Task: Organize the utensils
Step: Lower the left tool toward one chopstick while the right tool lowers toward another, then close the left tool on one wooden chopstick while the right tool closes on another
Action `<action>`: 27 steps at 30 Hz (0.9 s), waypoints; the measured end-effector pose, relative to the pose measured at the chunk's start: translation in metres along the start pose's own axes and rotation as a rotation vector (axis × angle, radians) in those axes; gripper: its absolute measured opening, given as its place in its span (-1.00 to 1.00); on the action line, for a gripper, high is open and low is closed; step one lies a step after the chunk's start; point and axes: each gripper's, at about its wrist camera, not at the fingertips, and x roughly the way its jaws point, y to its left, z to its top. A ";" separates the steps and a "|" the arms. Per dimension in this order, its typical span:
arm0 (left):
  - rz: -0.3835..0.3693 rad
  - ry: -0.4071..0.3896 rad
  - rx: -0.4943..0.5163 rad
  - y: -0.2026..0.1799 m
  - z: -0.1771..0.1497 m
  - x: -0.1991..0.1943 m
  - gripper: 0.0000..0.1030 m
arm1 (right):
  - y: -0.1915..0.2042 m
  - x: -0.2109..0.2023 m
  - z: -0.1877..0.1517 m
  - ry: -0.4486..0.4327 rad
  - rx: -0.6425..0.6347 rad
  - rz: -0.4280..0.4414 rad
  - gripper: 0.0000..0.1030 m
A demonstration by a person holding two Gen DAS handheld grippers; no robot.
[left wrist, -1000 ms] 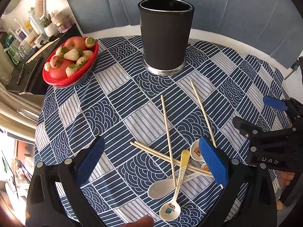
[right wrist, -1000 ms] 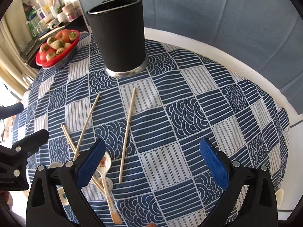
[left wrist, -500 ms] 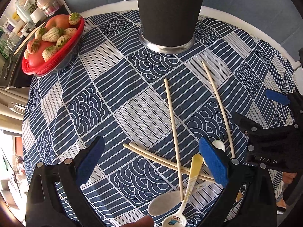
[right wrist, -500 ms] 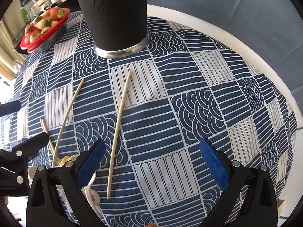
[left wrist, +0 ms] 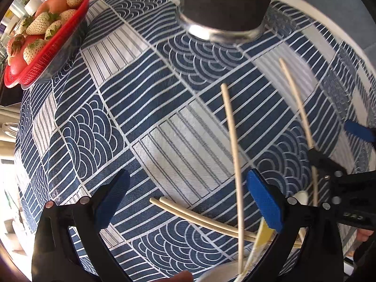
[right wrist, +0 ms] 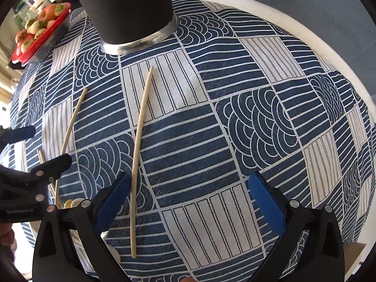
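Observation:
A black utensil holder (left wrist: 225, 4) with a steel base stands at the far side of the blue patterned tablecloth; it also shows in the right wrist view (right wrist: 127, 11). Several wooden chopsticks lie loose: one (left wrist: 232, 145) crosses a pair (left wrist: 199, 218) between my left gripper's fingers, another (left wrist: 298, 108) lies to the right. A yellow-handled spoon (left wrist: 258, 239) and a white spoon (left wrist: 221, 275) lie at the bottom. My left gripper (left wrist: 188, 202) is open, low over the pair. My right gripper (right wrist: 190, 204) is open, with one chopstick (right wrist: 138, 145) just inside its left finger.
A red basket of strawberries and apples (left wrist: 40, 40) sits at the table's far left, also in the right wrist view (right wrist: 37, 30). The table's white rim (right wrist: 317, 54) curves along the right. Each gripper shows in the other's view: the right one (left wrist: 340, 188), the left one (right wrist: 33, 176).
Both grippers have moved forward and down toward the cloth. The holder has grown and its top has left the view. The chopsticks now lie closer to the fingers. Both stay open.

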 end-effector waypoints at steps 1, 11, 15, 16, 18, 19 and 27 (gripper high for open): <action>-0.015 0.004 -0.019 0.003 0.001 0.002 0.92 | 0.000 0.000 0.000 0.001 -0.004 0.000 0.87; -0.011 -0.049 -0.022 0.002 0.000 0.007 0.93 | 0.001 -0.001 -0.005 -0.010 -0.001 -0.005 0.88; -0.013 -0.054 -0.019 0.004 -0.010 0.004 0.90 | 0.002 0.002 0.005 0.075 0.018 -0.010 0.87; -0.014 -0.052 -0.009 0.005 -0.011 0.002 0.81 | 0.003 0.003 0.007 0.082 0.020 -0.015 0.83; -0.018 -0.069 0.008 0.009 -0.015 -0.007 0.34 | 0.004 -0.004 0.005 0.057 -0.010 -0.005 0.40; -0.018 -0.082 0.000 0.012 -0.015 -0.013 -0.44 | 0.005 -0.010 0.004 0.049 -0.041 0.003 -0.13; -0.089 -0.043 -0.027 0.028 -0.011 -0.012 -0.91 | -0.027 -0.020 -0.015 0.069 -0.034 0.058 -0.91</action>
